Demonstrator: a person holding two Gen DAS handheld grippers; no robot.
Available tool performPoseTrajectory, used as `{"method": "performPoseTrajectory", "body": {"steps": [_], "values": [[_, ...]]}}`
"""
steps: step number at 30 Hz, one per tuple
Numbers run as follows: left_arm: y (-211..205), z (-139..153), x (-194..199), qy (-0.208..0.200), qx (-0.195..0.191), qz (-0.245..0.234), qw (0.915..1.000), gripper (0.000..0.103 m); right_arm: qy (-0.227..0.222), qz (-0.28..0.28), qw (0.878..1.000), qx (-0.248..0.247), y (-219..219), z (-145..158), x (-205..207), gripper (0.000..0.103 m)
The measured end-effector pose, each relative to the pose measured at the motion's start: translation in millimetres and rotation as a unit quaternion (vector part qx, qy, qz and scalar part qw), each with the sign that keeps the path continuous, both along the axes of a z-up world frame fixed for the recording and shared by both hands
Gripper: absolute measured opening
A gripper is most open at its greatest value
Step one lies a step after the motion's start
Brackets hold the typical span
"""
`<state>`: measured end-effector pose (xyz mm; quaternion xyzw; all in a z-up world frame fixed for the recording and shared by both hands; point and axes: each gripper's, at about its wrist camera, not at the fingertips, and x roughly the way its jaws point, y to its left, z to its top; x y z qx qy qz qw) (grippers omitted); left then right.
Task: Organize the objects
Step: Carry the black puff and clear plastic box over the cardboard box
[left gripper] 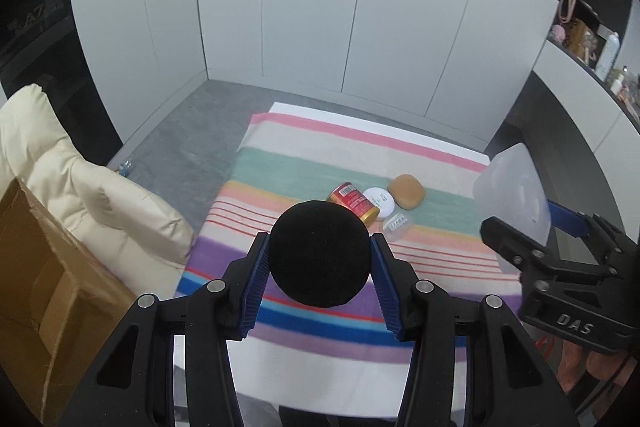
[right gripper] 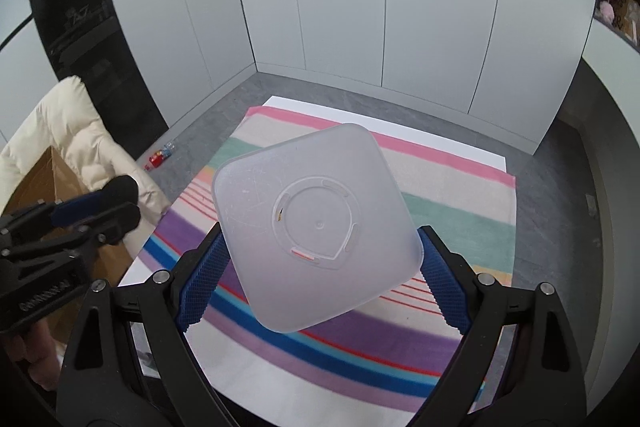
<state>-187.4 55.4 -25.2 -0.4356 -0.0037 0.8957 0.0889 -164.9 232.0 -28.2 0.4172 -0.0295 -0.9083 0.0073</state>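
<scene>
Here, left gripper (left gripper: pixel 320 259) tilted steeply down, clamped on black ball (left gripper: pixel 319 253) | right gripper (right gripper: pixel 320 275) tilted likewise, gripped frosted container (right gripper: pixel 316 227) | striped blanket (left gripper: pixel 304 163) below both

The red can (left gripper: pixel 353 202) is partly hidden by the black round object (left gripper: pixel 319 254). The small clear item's (left gripper: pixel 396 225) label is unreadable (too small). The cardboard box (left gripper: pixel 36 291) is cropped at the frame edge.

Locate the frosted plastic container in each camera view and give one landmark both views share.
Left wrist view: frosted plastic container at the right edge, held by the right tool.
Right wrist view: container fills the centre, bottom facing the camera, clamped between the blue pads.
Shared landmark: the striped blanket.
</scene>
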Motion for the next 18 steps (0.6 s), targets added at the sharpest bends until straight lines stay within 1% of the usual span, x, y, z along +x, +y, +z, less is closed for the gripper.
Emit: {"method": "performPoseTrajectory", "body": {"steps": [4,8,11,13,16,18], "values": [[-18,17,21,0.022,-0.005,0.001,0.9997,0.05,0.002,0.015,1.0,0.007,-18,9,13,0.093],[-37,27,39,0.03,0.002,0.013,0.9995,0.05,0.012,0.03,0.999,0.007,-40,20,23,0.093],[-52,32,51,0.039,0.003,0.022,0.999,0.05,0.021,0.041,0.999,0.001,-53,28,25,0.093],[-64,34,59,0.045,0.013,0.027,0.9985,0.05,0.031,0.046,0.998,-0.007,-63,34,26,0.093],[-81,33,66,0.049,0.006,0.037,0.9981,0.05,0.046,0.057,0.997,-0.011,-80,42,29,0.093],[-94,32,69,0.047,0.013,0.048,0.9977,0.05,0.052,0.068,0.996,-0.01,-92,47,29,0.093]]}}
